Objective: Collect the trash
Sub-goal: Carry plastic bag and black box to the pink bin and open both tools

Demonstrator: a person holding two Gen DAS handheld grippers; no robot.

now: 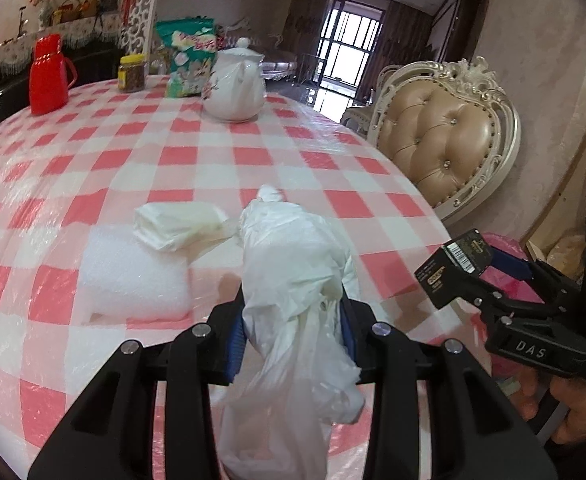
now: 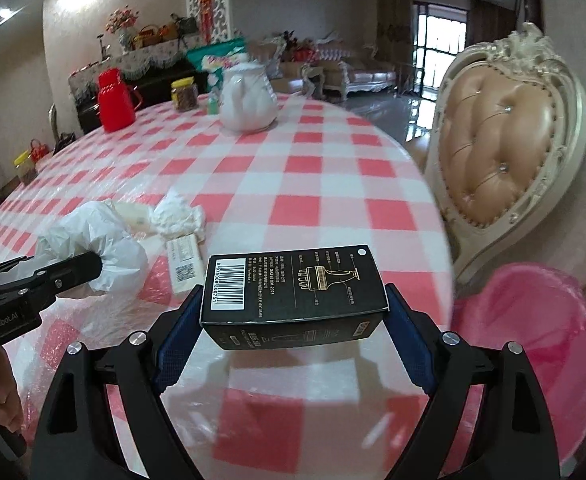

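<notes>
My left gripper (image 1: pixel 293 308) is shut on a crumpled white plastic bag (image 1: pixel 293 256), which hangs above the checked table (image 1: pixel 253 152). The bag bulges out past the blue pads and trails down below them. My right gripper (image 2: pixel 293 312) is shut on a black carton (image 2: pixel 293 288) with a barcode, pinched at both short ends over the table's near right edge. In the left wrist view that right gripper (image 1: pixel 477 276) and the black carton (image 1: pixel 453 264) show at the right. In the right wrist view the left gripper (image 2: pixel 65 266) shows at the left with the white plastic bag (image 2: pixel 101 236).
On the table lie a crumpled tissue (image 2: pixel 177 216), a small white box (image 2: pixel 185 264) and a foam sheet (image 1: pixel 133 280). A pink bin (image 2: pixel 533 340) stands below the table's right edge, beside a padded chair (image 2: pixel 505 148). A teapot (image 1: pixel 237 84), a red flask (image 1: pixel 47 76) and a jar (image 1: pixel 133 74) stand at the far side.
</notes>
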